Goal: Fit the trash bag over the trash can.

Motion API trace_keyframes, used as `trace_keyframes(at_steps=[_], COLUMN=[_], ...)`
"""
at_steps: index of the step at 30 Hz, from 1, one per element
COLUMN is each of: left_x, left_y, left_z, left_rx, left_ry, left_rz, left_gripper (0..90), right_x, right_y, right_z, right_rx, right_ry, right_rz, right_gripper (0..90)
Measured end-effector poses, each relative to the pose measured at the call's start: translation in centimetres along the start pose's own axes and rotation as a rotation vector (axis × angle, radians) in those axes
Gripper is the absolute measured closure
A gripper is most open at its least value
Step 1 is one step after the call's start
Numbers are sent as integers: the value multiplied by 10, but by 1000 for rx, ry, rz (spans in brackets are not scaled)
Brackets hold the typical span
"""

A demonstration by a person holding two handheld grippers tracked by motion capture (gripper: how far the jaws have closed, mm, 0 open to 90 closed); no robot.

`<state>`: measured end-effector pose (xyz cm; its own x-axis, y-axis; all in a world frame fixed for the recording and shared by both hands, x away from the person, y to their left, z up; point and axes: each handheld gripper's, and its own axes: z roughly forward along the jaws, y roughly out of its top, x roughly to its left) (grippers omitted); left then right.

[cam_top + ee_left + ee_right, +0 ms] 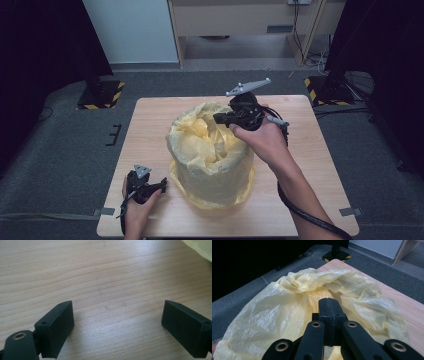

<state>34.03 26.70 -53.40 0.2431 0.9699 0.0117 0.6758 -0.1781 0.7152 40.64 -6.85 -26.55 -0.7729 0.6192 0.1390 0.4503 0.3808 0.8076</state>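
— One big yellow plastic bag (212, 155) sits in the middle of the wooden table (320, 150). Can you see it?

— Yes. It stands up tall like it is pulled over a bin, and its top is all crumpled and open. Some of the bag spreads out flat on the table at the bottom.

— Where is the right gripper (218, 118)?

— It is up at the top rim of the bag, on the far right side. The right hand (265, 140) holds it, and it points left across the bag's open top.

— Are its jaws pinching the bag?

— The jaws are pressed tight together. In the right gripper view (329, 302) they look like one black block just over the yellow plastic. I cannot tell if any plastic is caught between them.

— And the left gripper (162, 184)?

— It rests low on the table, near the front left, just beside the bottom of the bag. The left hand (137, 205) holds it.

— What are its jaws doing?

— They are spread wide apart. In the left gripper view (117, 322) there is bare wood between them, and a bit of yellow bag peeks in at the top corner.

— What is around the table?

— Grey carpet (60, 160), and black stands with yellow stripes (102, 95) farther back.
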Motion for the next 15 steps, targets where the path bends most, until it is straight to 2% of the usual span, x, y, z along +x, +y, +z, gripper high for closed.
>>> trace_keyframes(at_steps=[6, 15], left_x=[0, 0], left_y=[0, 0], left_z=[0, 0], left_rx=[0, 0], left_ry=[0, 0], left_rz=[1, 0], left_gripper=[103, 103], right_x=[5, 11], right_y=[5, 12], right_z=[16, 30], right_rx=[21, 51], right_ry=[10, 27], right_rz=[-22, -40], right_gripper=[900, 900])
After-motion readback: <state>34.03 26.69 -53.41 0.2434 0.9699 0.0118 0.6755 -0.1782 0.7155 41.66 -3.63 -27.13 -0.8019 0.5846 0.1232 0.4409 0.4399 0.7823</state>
